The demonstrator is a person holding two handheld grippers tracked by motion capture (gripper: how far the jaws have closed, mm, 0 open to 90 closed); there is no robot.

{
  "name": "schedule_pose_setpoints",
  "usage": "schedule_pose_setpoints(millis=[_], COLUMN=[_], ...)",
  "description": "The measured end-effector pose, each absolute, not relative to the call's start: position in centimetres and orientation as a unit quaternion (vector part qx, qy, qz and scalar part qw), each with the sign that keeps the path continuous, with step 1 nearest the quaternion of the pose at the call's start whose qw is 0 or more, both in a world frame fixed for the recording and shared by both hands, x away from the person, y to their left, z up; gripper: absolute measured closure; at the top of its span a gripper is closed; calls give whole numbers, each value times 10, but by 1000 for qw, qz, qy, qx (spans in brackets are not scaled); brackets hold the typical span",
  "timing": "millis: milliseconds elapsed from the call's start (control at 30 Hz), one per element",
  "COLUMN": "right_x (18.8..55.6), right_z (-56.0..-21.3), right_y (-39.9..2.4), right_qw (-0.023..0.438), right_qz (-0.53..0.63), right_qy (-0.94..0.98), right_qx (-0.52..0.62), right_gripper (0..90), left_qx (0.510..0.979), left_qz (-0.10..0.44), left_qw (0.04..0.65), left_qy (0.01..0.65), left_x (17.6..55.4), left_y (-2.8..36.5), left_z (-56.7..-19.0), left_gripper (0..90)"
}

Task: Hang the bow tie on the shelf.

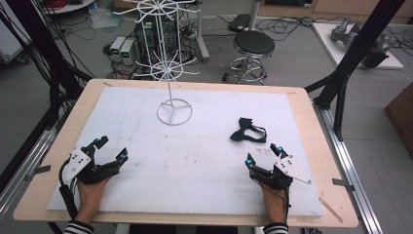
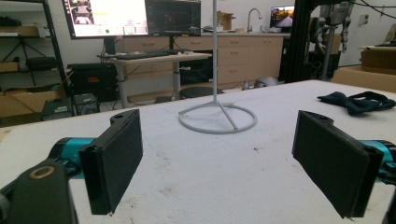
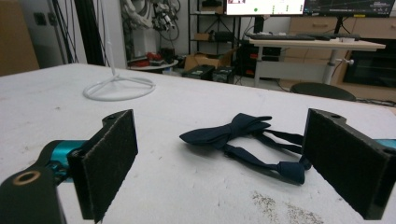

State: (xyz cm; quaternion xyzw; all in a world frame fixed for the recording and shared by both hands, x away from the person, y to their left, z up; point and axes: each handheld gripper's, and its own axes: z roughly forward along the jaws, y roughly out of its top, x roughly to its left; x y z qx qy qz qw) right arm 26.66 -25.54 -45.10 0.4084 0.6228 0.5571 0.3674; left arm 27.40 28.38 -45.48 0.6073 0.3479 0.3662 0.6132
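Note:
A dark navy bow tie with its strap lies flat on the white mat, right of centre. My right gripper rests open just in front of it, jaws wide apart, and the bow tie lies a short way beyond them in the right gripper view. A white wire display stand rises from a ring base at the mat's far middle. At the near left my left gripper sits open and empty, pointing toward the stand's base; the bow tie shows far right there.
The white mat covers a wooden table with bare edges all round. Behind the table stand a black stool, cables and computer cases on the floor. Black frame posts rise at the right.

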Motion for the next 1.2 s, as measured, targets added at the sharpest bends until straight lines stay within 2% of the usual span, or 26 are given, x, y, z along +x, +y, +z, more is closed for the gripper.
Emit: schedule_pose_setpoints(millis=[300, 700, 767, 1200], right_x=[280, 315, 320, 356], right_z=[-434, -410, -409, -405], right_y=[-249, -241, -239, -234], right_qw=[353, 293, 285, 242], right_qz=[539, 488, 477, 418], right_qy=[639, 685, 695, 727], right_qx=[419, 455, 457, 489], right_gripper=[96, 99, 138, 141], left_qx=[607, 608, 608, 608], left_qz=[369, 371, 371, 372], left_qw=[612, 609, 609, 609], left_qy=[347, 348, 348, 349], left_x=[274, 274, 274, 274], left_y=[283, 283, 283, 283], left_z=[-455, -455, -455, -455], left_gripper=[167, 167, 166, 166])
